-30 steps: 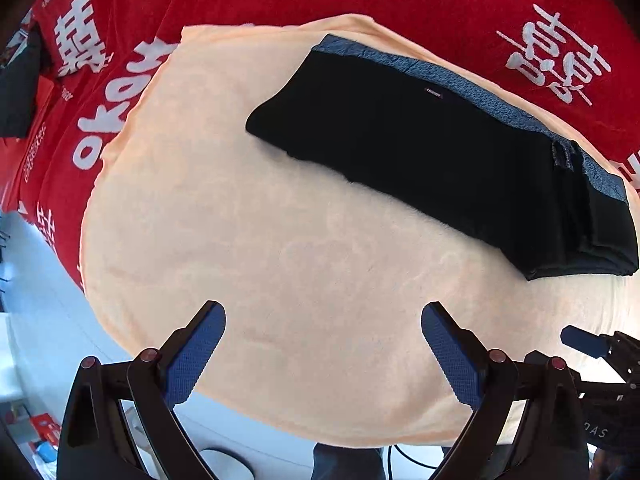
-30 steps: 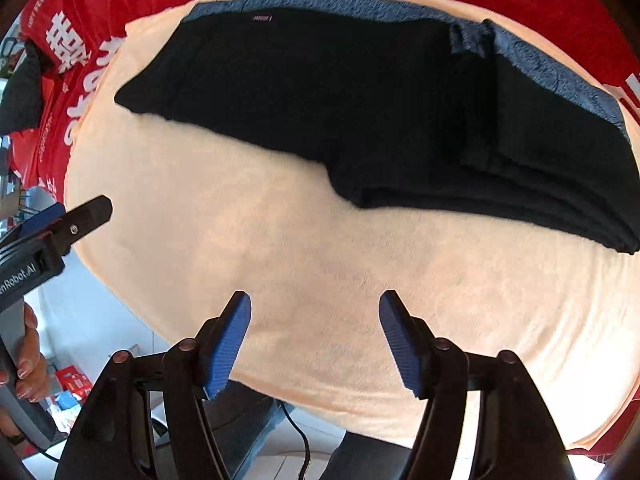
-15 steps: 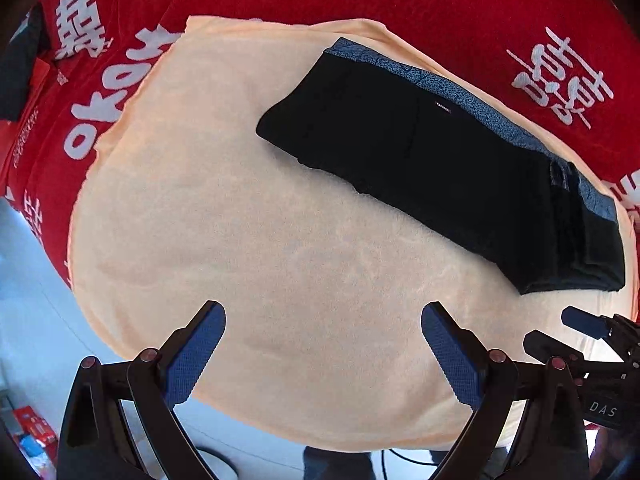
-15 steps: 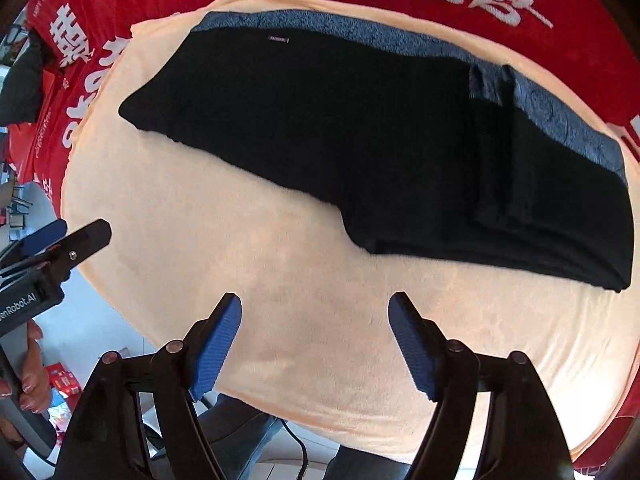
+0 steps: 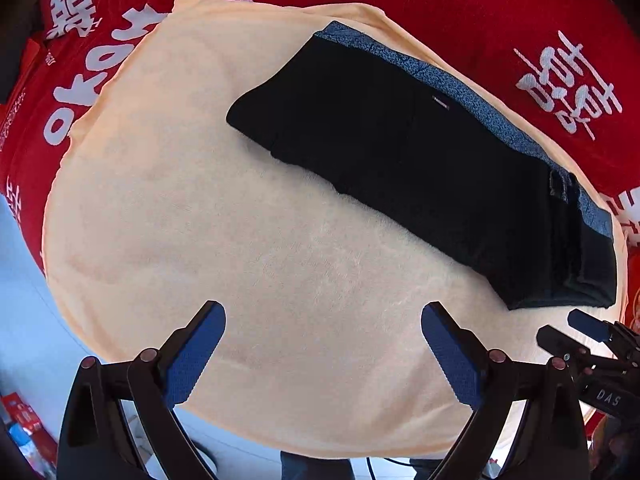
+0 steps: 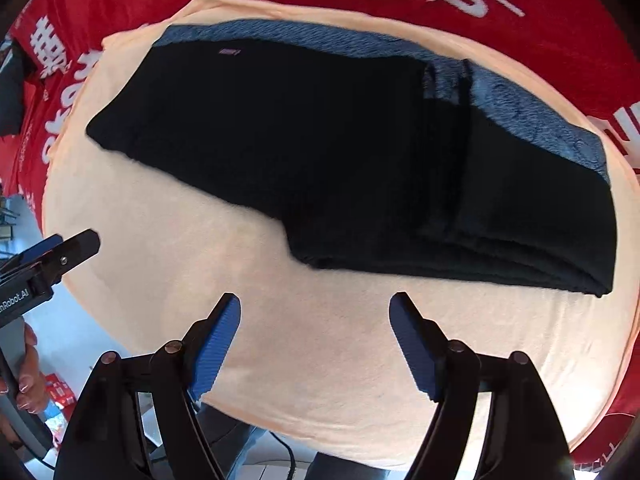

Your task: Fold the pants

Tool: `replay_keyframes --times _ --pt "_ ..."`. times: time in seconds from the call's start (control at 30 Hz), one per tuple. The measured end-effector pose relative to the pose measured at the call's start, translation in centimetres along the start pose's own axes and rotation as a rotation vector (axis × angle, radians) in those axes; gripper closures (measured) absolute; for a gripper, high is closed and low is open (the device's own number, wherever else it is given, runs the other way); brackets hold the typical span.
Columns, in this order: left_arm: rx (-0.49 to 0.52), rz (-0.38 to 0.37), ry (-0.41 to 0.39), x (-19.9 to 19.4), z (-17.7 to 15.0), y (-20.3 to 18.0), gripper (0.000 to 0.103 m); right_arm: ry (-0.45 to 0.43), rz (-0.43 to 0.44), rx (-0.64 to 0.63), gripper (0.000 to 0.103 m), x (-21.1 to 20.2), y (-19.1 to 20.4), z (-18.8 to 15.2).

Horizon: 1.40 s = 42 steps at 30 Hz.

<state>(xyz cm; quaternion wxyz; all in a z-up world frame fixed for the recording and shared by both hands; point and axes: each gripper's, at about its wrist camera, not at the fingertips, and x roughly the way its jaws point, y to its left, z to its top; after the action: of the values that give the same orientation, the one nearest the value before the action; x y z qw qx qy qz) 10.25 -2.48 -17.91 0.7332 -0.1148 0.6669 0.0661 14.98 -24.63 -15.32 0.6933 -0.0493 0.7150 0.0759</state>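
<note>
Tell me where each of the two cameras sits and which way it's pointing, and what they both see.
Left wrist: sits on the left gripper, looking forward and down over the peach towel at the folded black pants; its own open blue fingers show, with the other gripper at lower right.
Right wrist: sits on the right gripper, closer to the pants, facing the same way; its open fingers show, plus the other gripper and a hand at left.
Shared: pants, towel, red cloth.
</note>
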Motion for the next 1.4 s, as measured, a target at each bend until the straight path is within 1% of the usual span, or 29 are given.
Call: replay_keyframes --times 0.2,0.4,0.57,0.67,0.8,0.87,1.07,1.23,1.4 --pt "-0.039 -0.016 -0.003 0.4 1.4 0.1 0.004 -0.025 -0.036 0.029 0.023 -0.4 -2.0 1.5" --pt "-0.067 -0.025 0.003 1.5 2.7 -0.2 0.004 -0.027 -0.050 0.046 0.023 -0.6 -3.3 2.3" --pt "-0.122 -0.074 0.001 2.6 4.2 -0.3 0.004 -0.025 -0.060 0.026 0.023 -0.4 -4.1 3.0" --pt "-0.163 -0.102 -0.004 3.3 4.9 0.0 0.004 -0.041 -0.076 0.012 0.023 -0.3 -4.8 3.4" --pt "-0.203 -0.135 -0.020 4.1 5.7 0.5 0.004 -0.051 -0.086 0.027 0.023 0.6 -5.6 4.0" --pt "-0.218 -0.151 -0.033 4.3 6.1 0.8 0.004 -0.041 -0.086 0.033 0.023 1.3 -6.0 3.9" --pt "-0.225 -0.167 -0.026 5.3 7.0 1.0 0.004 -0.049 -0.119 -0.032 0.019 2.2 -5.2 3.6" --pt "-0.225 -0.189 -0.029 5.6 7.6 0.7 0.004 -0.046 -0.100 -0.011 0.018 2.2 -5.5 3.7" --pt "-0.220 -0.193 -0.028 5.7 7.7 0.7 0.004 -0.040 -0.094 0.000 0.016 2.2 -5.7 3.8"
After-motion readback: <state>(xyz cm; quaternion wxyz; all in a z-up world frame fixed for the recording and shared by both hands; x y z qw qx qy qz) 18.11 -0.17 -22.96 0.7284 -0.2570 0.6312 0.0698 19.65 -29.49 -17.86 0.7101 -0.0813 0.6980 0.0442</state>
